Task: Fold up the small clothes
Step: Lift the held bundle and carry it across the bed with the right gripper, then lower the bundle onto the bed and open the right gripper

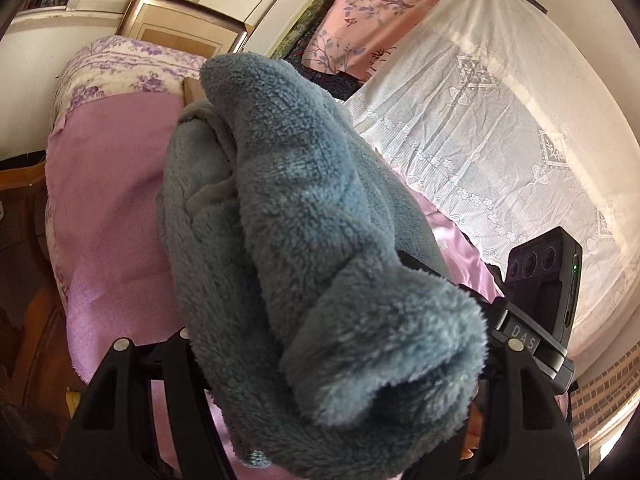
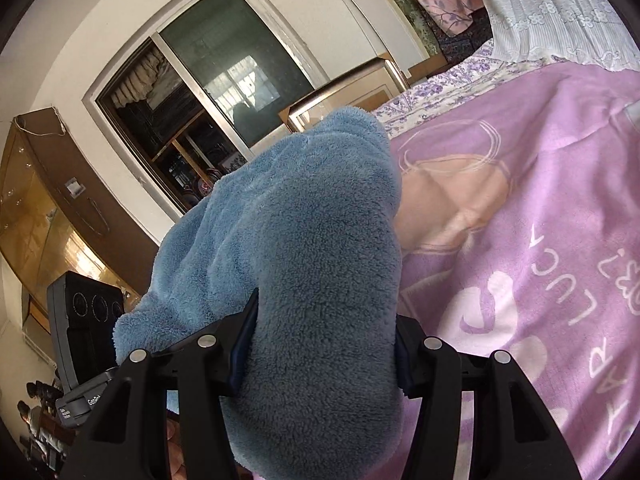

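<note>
A thick blue fleece garment (image 1: 304, 208) fills the middle of the left wrist view, bunched and hanging over the pink blanket (image 1: 112, 184). My left gripper (image 1: 320, 344) is shut on it, and the fleece hides the fingertips. In the right wrist view the same blue fleece garment (image 2: 304, 240) rises from between the jaws of my right gripper (image 2: 322, 344). That gripper is shut on the garment, with the blue pads (image 2: 240, 344) pressing into a thick fold. Each gripper shows at the edge of the other's view: the right one (image 1: 540, 300) and the left one (image 2: 84, 320).
The bed carries a pink printed blanket (image 2: 520, 240), a white lace cover (image 1: 500, 120) and a pink floral pillow (image 1: 360, 16). A wooden headboard frame (image 1: 176, 20), a sliding window (image 2: 208, 80) and a wooden cabinet (image 2: 48, 208) stand beyond the bed.
</note>
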Demonstrator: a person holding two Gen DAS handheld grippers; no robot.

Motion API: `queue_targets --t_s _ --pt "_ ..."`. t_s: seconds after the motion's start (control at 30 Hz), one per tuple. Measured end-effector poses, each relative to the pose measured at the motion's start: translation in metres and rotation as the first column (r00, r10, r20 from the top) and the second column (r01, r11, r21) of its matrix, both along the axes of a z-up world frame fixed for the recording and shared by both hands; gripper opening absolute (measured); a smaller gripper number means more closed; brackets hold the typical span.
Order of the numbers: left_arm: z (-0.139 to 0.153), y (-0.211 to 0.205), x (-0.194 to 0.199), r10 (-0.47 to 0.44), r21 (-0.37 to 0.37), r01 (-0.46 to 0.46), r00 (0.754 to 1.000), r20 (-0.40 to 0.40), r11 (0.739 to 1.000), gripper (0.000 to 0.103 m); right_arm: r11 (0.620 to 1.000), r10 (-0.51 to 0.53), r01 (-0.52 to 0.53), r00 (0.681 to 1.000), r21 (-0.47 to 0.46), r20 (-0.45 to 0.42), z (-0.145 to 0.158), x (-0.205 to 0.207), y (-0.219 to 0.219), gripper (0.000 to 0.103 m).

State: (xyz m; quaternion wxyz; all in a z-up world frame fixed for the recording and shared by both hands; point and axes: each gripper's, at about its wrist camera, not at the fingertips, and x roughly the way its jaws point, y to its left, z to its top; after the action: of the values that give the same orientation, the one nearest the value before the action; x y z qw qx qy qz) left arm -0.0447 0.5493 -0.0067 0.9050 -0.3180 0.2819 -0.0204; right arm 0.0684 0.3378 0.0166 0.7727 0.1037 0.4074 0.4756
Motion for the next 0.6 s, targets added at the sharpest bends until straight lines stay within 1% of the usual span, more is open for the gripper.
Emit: queue_targets --t_s 0.07,0.1,0.13,0.17,0.2,0.23,0.33,0.37,0.43,0.5,0.53,0.6 --pt "-0.012 -0.001 0.01 0.001 -0.003 -0.001 1.0 -0.025 1.0 0.066 1.0 -0.001 0.001 1.0 -0.029 -0.021 -0.015 0.003 0.003 0.056" --pt "-0.019 0.0 0.012 -0.001 0.001 0.001 1.0 -0.029 1.0 0.07 1.0 -0.003 0.001 0.999 -0.028 -0.047 -0.02 0.007 0.002 0.057" --pt "-0.024 -0.001 0.013 -0.003 0.002 0.003 1.0 -0.024 1.0 0.075 1.0 -0.002 0.0 0.997 -0.018 -0.082 -0.025 0.011 -0.001 0.057" --pt "-0.029 -0.001 0.013 -0.004 -0.008 0.003 1.0 -0.012 1.0 0.076 1.0 0.001 -0.002 0.995 -0.012 -0.104 -0.028 0.013 -0.001 0.058" --pt "-0.032 -0.001 0.013 0.0 -0.021 0.0 1.0 -0.004 1.0 0.079 1.0 0.001 -0.002 0.994 -0.012 -0.11 -0.029 0.014 -0.002 0.058" --pt "-0.033 -0.003 0.013 0.007 -0.025 -0.007 1.0 -0.001 1.0 0.08 1.0 -0.003 0.002 0.994 -0.015 -0.108 -0.029 0.013 -0.002 0.059" --pt "-0.034 -0.01 0.01 0.028 0.0 -0.028 1.0 0.004 1.0 0.081 1.0 -0.015 0.013 0.995 -0.025 -0.098 -0.029 0.011 -0.001 0.06" --pt "-0.034 -0.01 0.009 0.031 -0.005 -0.031 1.0 0.0 1.0 0.081 1.0 -0.016 0.014 0.995 -0.024 -0.098 -0.028 0.012 0.0 0.061" --pt "-0.031 -0.011 0.009 0.036 -0.015 -0.037 0.999 -0.021 0.999 0.082 1.0 -0.023 0.022 0.997 -0.017 -0.079 -0.025 0.01 0.0 0.062" --pt "-0.025 -0.014 0.008 0.058 -0.007 -0.058 0.997 -0.052 0.998 0.084 0.999 -0.036 0.035 0.998 -0.02 -0.043 -0.02 0.005 -0.003 0.063" --pt "-0.02 -0.017 0.007 0.072 0.01 -0.072 0.995 -0.066 0.997 0.086 0.999 -0.044 0.043 0.999 -0.024 -0.023 -0.016 0.001 -0.005 0.063" --pt "-0.011 -0.025 0.003 0.112 0.077 -0.105 0.99 -0.089 0.991 0.086 0.998 -0.061 0.061 0.998 -0.033 0.021 -0.008 -0.008 -0.01 0.063"
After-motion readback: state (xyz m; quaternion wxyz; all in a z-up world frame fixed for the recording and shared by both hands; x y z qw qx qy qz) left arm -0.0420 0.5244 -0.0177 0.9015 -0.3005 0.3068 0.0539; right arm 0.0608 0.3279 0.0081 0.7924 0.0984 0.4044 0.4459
